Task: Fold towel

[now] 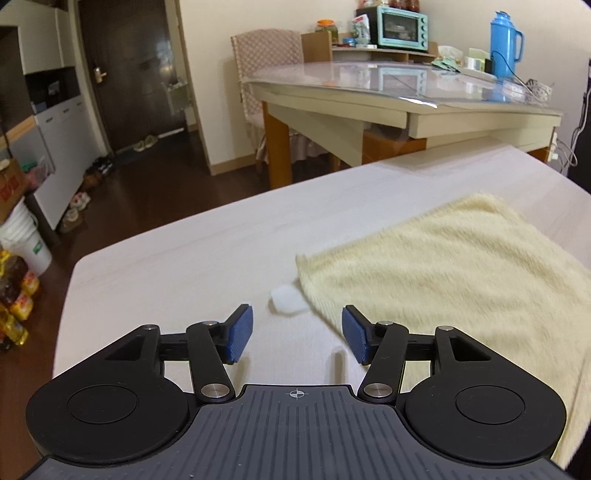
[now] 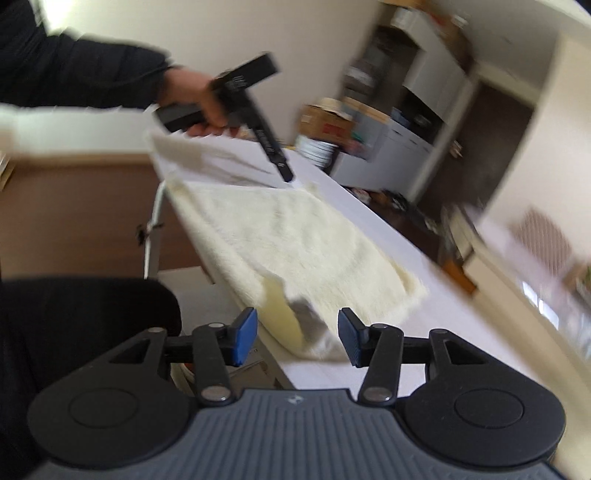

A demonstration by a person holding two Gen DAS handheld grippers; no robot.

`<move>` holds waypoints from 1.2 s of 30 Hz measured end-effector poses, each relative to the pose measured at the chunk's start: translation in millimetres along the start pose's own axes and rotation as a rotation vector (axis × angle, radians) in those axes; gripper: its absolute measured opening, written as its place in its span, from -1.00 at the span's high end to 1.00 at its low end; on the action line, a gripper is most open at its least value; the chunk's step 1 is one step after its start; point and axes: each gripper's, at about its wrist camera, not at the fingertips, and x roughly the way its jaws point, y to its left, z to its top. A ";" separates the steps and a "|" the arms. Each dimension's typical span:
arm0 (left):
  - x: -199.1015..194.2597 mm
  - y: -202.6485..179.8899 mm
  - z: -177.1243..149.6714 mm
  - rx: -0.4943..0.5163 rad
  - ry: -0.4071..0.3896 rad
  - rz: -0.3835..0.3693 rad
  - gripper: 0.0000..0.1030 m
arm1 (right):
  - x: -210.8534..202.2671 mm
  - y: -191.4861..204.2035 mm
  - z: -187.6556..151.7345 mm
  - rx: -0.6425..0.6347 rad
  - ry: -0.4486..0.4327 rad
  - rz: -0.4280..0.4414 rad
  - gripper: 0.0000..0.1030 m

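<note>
A pale yellow towel [image 1: 443, 273] lies flat on the white table [image 1: 192, 258], right of centre in the left wrist view. My left gripper [image 1: 297, 334] is open just above the table, beside the towel's near left corner; a small white tag [image 1: 286, 300] pokes out there. In the blurred right wrist view the same towel [image 2: 295, 243] stretches away along the table [image 2: 461, 332], one corner drooping over the near edge. My right gripper [image 2: 297, 334] is open with that hanging corner between its blue pads [image 2: 243, 336], not pinched. The other gripper [image 2: 258, 125] shows at the towel's far end, held by a hand [image 2: 192, 99].
Beyond the table stands a dining table [image 1: 406, 99] with a blue thermos [image 1: 504, 44] and a teal toaster oven [image 1: 402, 27]. A padded chair [image 1: 266, 55] is beside it. Buckets [image 1: 26, 240], boxes and shoes line the dark floor on the left.
</note>
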 end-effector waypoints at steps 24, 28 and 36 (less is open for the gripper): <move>-113.5 -85.4 -79.4 0.442 -0.159 -0.148 -0.20 | 4.6 -23.1 -11.8 0.126 0.088 0.022 0.82; -121.8 -93.6 -90.2 0.472 -0.163 -0.186 -0.16 | -1.0 -24.6 -10.7 0.150 0.074 0.014 0.82; -102.9 -110.0 -99.6 0.562 -0.092 -0.233 0.65 | -5.2 -23.6 -9.7 0.163 0.075 0.011 0.82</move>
